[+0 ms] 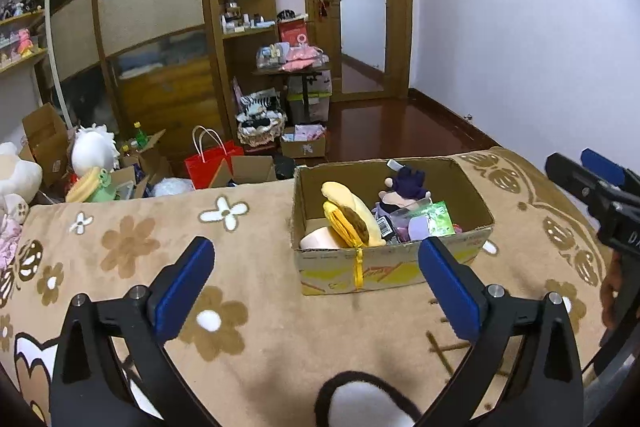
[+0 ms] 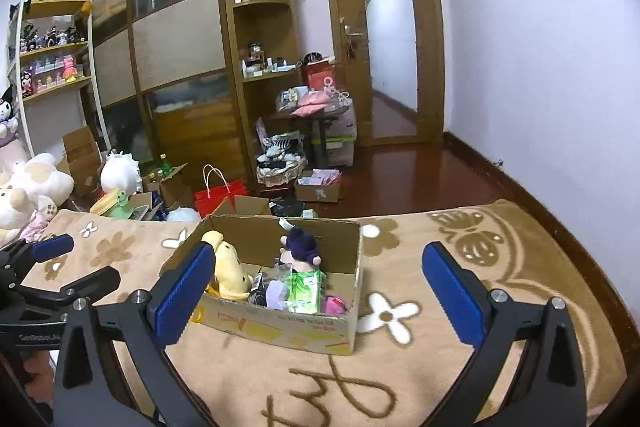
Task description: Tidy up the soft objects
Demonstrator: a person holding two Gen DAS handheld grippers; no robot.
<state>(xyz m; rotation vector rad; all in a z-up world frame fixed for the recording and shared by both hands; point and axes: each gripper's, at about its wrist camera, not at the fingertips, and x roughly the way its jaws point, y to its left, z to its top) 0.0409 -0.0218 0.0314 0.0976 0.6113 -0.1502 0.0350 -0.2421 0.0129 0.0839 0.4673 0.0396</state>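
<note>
- Hovering both tools over the bed (image 1: 256, 267), I've got the cardboard box (image 1: 384, 271) at about one o'clock from my left hand-held gripper (image 1: 316, 285), just ahead of its tips.
- Left hand-held gripper: fingers spread wide, nothing between the blue pads (image 1: 182, 287).
- Right hand-held gripper (image 2: 316, 291): also wide open and empty; the box (image 2: 280, 327) sits at roughly eleven o'clock from it, its near-left corner hidden behind the left pad.
- Inside the box: a yellow plush (image 1: 348, 215) leaning at the left side, a yellow zip pouch draped over the front wall, a purple-haired doll (image 1: 408, 187) toward the back, a green packet (image 2: 306, 287) near the front.
- More plush toys (image 2: 28, 187) lie at nine o'clock, past the bed's far-left end.
- My read: we're between picks — the box already holds several soft things, neither hand carries any.
- Next move, I reckon, calls for swinging toward the loose plush on the left, or tucking that dangling pouch inside.
</note>
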